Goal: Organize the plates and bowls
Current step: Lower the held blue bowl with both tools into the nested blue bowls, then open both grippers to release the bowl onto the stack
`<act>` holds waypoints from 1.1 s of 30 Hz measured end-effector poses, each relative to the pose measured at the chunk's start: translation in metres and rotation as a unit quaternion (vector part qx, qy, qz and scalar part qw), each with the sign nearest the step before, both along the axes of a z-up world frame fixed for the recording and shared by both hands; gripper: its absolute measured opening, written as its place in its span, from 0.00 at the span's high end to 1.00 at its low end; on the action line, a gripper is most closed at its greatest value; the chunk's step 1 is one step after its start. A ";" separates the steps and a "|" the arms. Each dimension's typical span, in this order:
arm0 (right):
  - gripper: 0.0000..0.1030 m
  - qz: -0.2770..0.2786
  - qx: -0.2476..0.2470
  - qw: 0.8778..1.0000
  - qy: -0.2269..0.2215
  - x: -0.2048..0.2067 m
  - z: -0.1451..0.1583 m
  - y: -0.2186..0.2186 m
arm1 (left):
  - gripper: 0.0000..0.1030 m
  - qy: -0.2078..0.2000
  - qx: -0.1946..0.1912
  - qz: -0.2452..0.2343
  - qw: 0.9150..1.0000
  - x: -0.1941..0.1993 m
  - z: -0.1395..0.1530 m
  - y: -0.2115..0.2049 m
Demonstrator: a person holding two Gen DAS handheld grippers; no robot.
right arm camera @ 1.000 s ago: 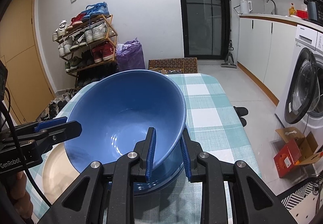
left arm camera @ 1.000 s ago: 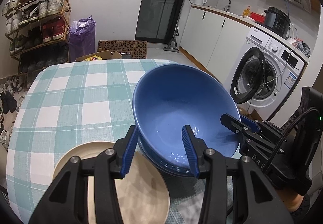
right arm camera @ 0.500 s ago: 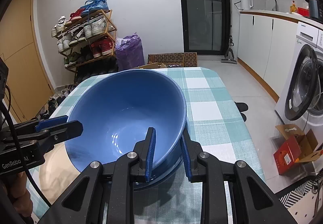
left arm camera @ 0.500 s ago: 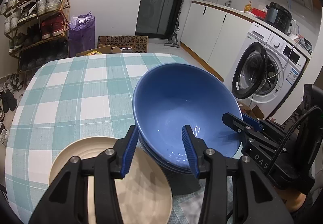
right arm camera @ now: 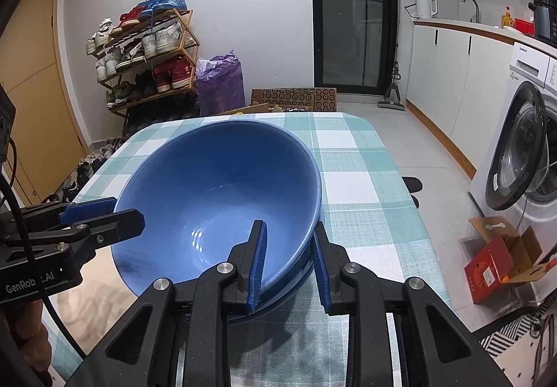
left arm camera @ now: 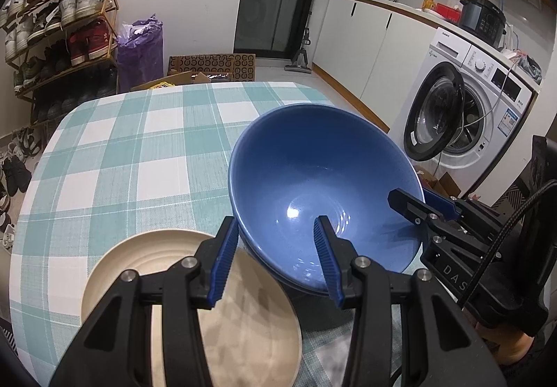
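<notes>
A large blue bowl point(left arm camera: 313, 171) point(right arm camera: 216, 185) sits tilted inside a second blue bowl point(left arm camera: 278, 282), of which only the rim shows beneath it. My left gripper point(left arm camera: 275, 223) straddles the near wall, one pad outside and one inside, shut on the bowl. From the other side my right gripper point(right arm camera: 288, 225) pinches the rim, one finger inside and one outside; it also shows in the left wrist view as the right gripper point(left arm camera: 410, 199). A beige plate point(left arm camera: 139, 268) lies on the checked table point(left arm camera: 122, 150) just left of the bowls.
Right of the table stands a washing machine point(left arm camera: 452, 122) with its door open. A shoe rack point(left arm camera: 59, 31), a purple bag point(left arm camera: 139, 49) and cardboard boxes point(left arm camera: 212, 64) stand beyond the far edge. A red box point(right arm camera: 501, 265) lies on the floor.
Bowl and both grippers keep the same places relative to each other. Only the background has drifted slightly, and a little more of the plate shows.
</notes>
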State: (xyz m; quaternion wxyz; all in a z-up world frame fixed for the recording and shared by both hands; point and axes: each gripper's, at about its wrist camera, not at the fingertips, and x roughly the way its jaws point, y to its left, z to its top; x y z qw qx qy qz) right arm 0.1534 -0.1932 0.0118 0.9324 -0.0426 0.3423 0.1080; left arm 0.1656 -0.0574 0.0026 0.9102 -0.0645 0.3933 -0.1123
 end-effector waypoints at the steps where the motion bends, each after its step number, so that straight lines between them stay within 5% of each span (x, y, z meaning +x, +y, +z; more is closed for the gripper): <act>1: 0.76 0.000 -0.001 1.000 0.000 0.000 0.000 0.000 | 0.57 0.002 0.003 0.000 1.000 0.000 -0.001 -0.001; 15: 0.71 -0.001 -0.025 1.000 -0.001 -0.004 -0.003 0.001 | 0.56 -0.008 0.014 -0.006 1.000 -0.002 -0.001 -0.002; 19: 0.60 0.002 -0.033 0.999 -0.003 -0.005 -0.004 0.002 | 0.55 -0.004 0.013 -0.002 1.000 -0.001 -0.002 0.003; 26: 0.47 -0.003 -0.021 1.000 -0.004 -0.005 -0.003 -0.005 | 0.35 0.006 -0.010 0.015 1.000 0.000 -0.005 0.019; 30: 0.23 -0.002 0.004 1.000 -0.005 -0.006 -0.002 -0.012 | 0.20 0.004 -0.026 0.025 0.999 -0.001 -0.005 0.027; 33: 0.17 0.000 0.009 1.000 -0.010 -0.006 0.000 -0.013 | 0.10 0.003 -0.026 0.024 0.999 0.000 -0.005 0.030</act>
